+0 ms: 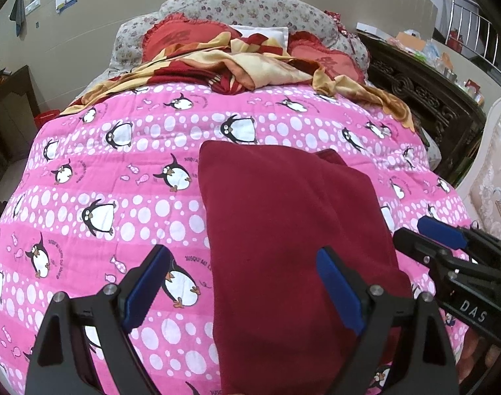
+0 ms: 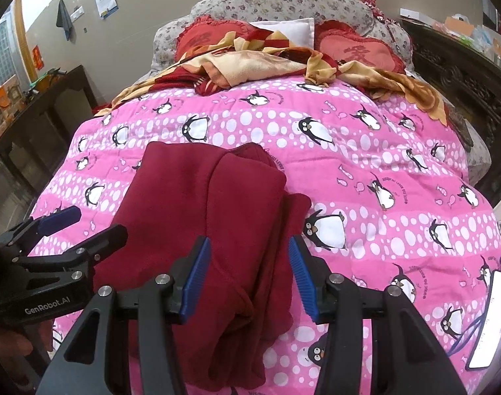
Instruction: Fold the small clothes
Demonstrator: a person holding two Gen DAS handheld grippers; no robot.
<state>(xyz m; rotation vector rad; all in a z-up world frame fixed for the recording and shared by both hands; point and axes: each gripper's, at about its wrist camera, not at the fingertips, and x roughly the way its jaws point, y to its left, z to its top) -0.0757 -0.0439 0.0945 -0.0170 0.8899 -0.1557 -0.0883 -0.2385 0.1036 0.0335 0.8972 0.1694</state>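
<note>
A dark red fleece garment (image 1: 283, 223) lies folded lengthwise on the pink penguin quilt (image 1: 118, 171); it also shows in the right wrist view (image 2: 204, 217). My left gripper (image 1: 244, 283) is open and empty, low over the garment's near left edge. My right gripper (image 2: 249, 273) is open and empty, just above the garment's near right part, with its jaws on either side of a fold. The right gripper also shows in the left wrist view (image 1: 428, 233), beside the garment's right edge. The left gripper shows in the right wrist view (image 2: 86, 227).
A red and yellow blanket (image 1: 237, 65) and red heart pillows (image 2: 355, 49) lie at the head of the bed. A phone (image 2: 490, 316) with a cable lies at the quilt's right edge. A dark carved cabinet (image 1: 425, 98) stands right, an upholstered chair (image 1: 494, 177) nearer.
</note>
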